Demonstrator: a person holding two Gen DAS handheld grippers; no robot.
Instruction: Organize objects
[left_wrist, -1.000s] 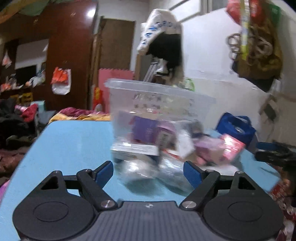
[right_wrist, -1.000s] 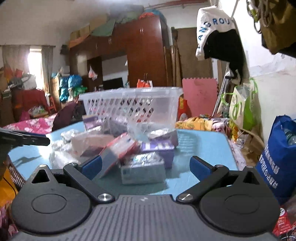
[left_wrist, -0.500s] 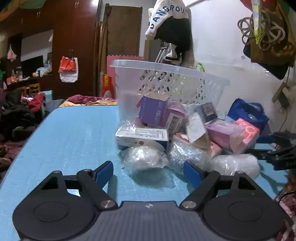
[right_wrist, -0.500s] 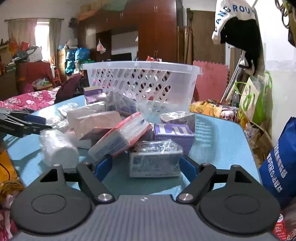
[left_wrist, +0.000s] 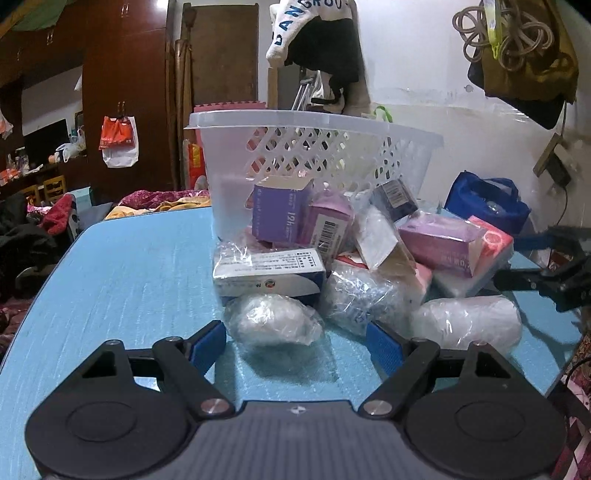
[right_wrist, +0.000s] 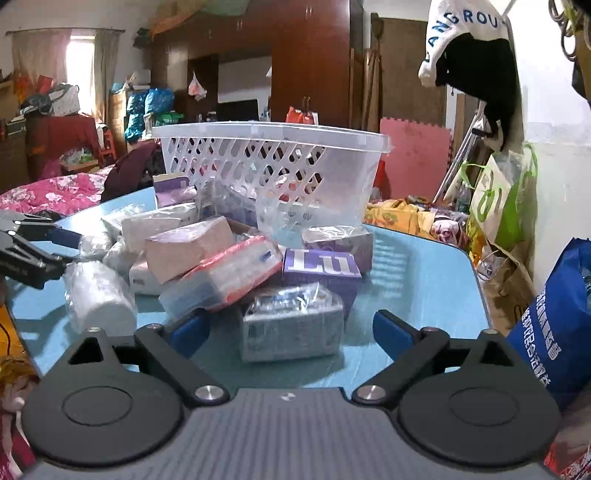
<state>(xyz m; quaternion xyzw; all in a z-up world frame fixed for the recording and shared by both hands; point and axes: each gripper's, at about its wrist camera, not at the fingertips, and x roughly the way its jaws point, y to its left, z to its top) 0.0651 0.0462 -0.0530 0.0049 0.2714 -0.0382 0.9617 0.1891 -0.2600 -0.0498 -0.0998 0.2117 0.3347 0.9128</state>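
Task is at its start: packages (left_wrist: 354, 258) lie piled on the bench (left_wrist: 129, 277) against the seemingly empty basket (left_wrist: 314, 147). Left gripper (left_wrist: 295, 341) and right gripper (right_wrist: 291, 328) fingers are spread wide, holding nothing.

blue table (left_wrist: 122, 280), white basket (left_wrist: 314, 147), heap of wrapped packets (right_wrist: 221, 266)

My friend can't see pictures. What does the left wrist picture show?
The open left tool sits low over a blue table, facing a plastic-wrapped white bundle. Behind it, boxes and packets are heaped against a white basket.
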